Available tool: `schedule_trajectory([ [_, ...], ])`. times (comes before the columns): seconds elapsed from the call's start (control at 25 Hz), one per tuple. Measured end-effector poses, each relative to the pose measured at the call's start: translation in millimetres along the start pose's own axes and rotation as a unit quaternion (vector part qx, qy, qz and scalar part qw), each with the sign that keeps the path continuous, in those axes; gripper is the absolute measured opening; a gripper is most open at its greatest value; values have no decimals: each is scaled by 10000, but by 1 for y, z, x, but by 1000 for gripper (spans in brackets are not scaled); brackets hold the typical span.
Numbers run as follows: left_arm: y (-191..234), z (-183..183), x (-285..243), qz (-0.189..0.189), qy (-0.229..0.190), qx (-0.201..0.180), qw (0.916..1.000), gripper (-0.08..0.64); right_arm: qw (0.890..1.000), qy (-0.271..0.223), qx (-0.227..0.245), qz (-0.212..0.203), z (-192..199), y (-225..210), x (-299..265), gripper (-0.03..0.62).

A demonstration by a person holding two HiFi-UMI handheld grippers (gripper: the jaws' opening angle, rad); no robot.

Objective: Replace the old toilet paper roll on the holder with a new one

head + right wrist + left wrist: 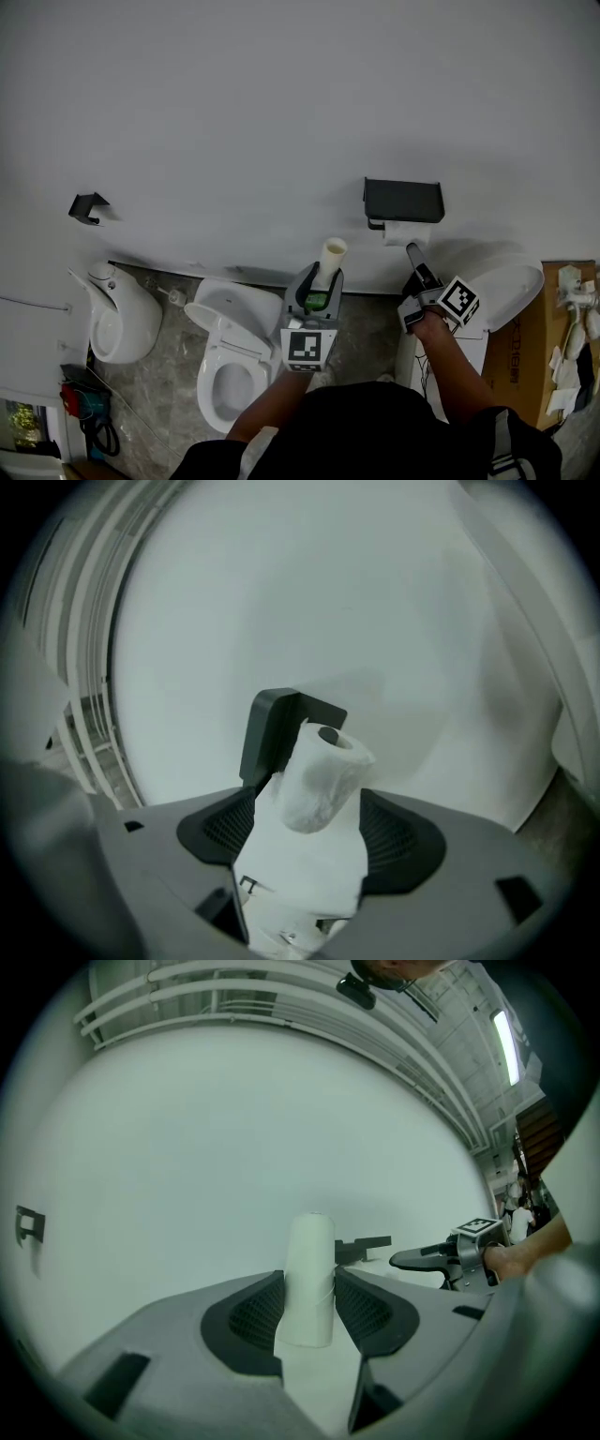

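Note:
A black paper holder (403, 200) hangs on the white wall, and a white toilet paper roll (405, 232) sits under it. My right gripper (411, 249) reaches up to that roll. In the right gripper view the roll (323, 771) lies between the jaws of the right gripper (309, 832), which stand open, the pads apart from it, and a tail of paper hangs down. The holder (277, 728) shows behind the roll. My left gripper (323, 281) is shut on a bare cardboard tube (332, 261), held upright left of the holder. That tube (309, 1279) stands between the pads of the left gripper (309, 1309).
A white toilet (234, 361) stands below the left gripper, and another white fixture (117, 319) is at the far left. A small black hook (87, 206) is on the wall. A cardboard box (544, 347) and a white lid (511, 291) are at the right.

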State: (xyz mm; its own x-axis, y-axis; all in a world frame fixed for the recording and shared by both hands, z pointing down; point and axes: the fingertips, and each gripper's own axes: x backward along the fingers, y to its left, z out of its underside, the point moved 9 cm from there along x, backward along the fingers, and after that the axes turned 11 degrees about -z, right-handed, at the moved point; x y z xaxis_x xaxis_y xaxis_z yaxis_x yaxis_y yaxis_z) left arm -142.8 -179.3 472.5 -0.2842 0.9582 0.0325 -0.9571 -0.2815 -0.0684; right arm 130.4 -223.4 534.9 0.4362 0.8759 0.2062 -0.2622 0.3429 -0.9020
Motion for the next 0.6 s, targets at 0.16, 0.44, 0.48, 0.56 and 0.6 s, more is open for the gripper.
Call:
schedule_trajectory([
  [0.16, -5, -1, 2, 45, 2, 52, 10000, 164, 9936, 361, 1070, 48, -4, 21, 16, 311],
  [0.44, -5, -1, 3, -62, 54, 229, 9997, 164, 9266, 1087, 3599, -118, -2, 78, 24, 310],
  [0.48, -3, -1, 3, -129, 68, 265, 9995, 164, 9112, 1156, 3953, -81, -1, 86, 24, 310],
  [0.56, 0, -2, 2, -219, 69, 300, 9993, 164, 8837, 1245, 4511, 8, 0, 97, 25, 303],
  [0.6, 0, -3, 2, -223, 52, 295, 9993, 164, 8735, 1270, 4700, 52, 1, 101, 26, 277],
])
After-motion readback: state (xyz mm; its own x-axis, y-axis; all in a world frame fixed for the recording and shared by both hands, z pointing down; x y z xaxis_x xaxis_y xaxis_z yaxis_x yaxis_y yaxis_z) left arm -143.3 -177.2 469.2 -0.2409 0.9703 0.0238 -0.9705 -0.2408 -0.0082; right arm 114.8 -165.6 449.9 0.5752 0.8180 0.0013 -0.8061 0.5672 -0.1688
